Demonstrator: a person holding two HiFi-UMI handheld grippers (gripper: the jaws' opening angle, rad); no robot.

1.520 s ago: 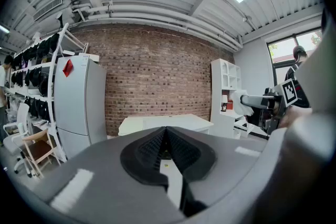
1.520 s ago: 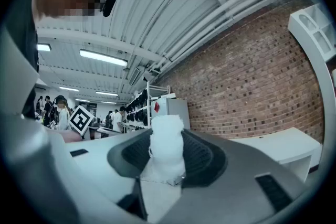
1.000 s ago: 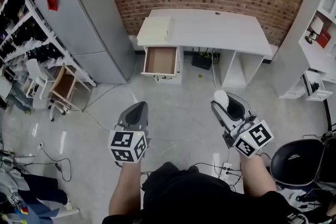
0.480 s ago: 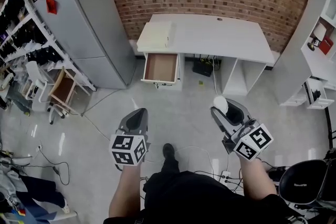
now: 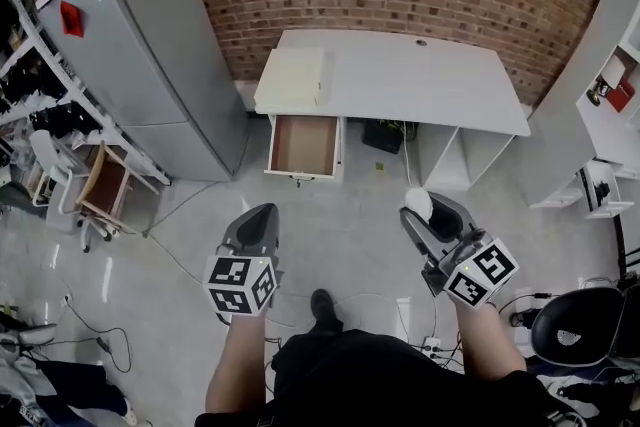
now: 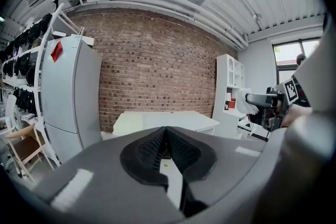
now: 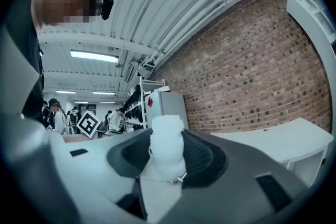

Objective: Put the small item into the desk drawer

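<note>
A small white fluffy item (image 5: pixel 419 203) (image 7: pixel 167 141) sits between the jaws of my right gripper (image 5: pixel 425 212) (image 7: pixel 167 157), which is shut on it and held level above the floor. My left gripper (image 5: pixel 258 220) (image 6: pixel 167 147) is shut with nothing in it, at the same distance from the desk. Ahead stands the white desk (image 5: pixel 400 75) (image 6: pixel 178 120) against the brick wall. Its drawer (image 5: pixel 304 145) at the left end is pulled open and looks bare inside. Both grippers are well short of the drawer.
A grey fridge (image 5: pixel 150 45) (image 6: pixel 71 97) stands left of the desk, with racks and a wooden chair (image 5: pixel 100 190) further left. A white shelf unit (image 5: pixel 600 105) is on the right, a black chair (image 5: pixel 570 330) at the lower right. Cables (image 5: pixel 190 255) trail over the floor.
The person has stepped toward the desk, so desk and drawer now sit lower and nearer in the head view. Both grippers kept their pose, and the white item stayed in the right one.
</note>
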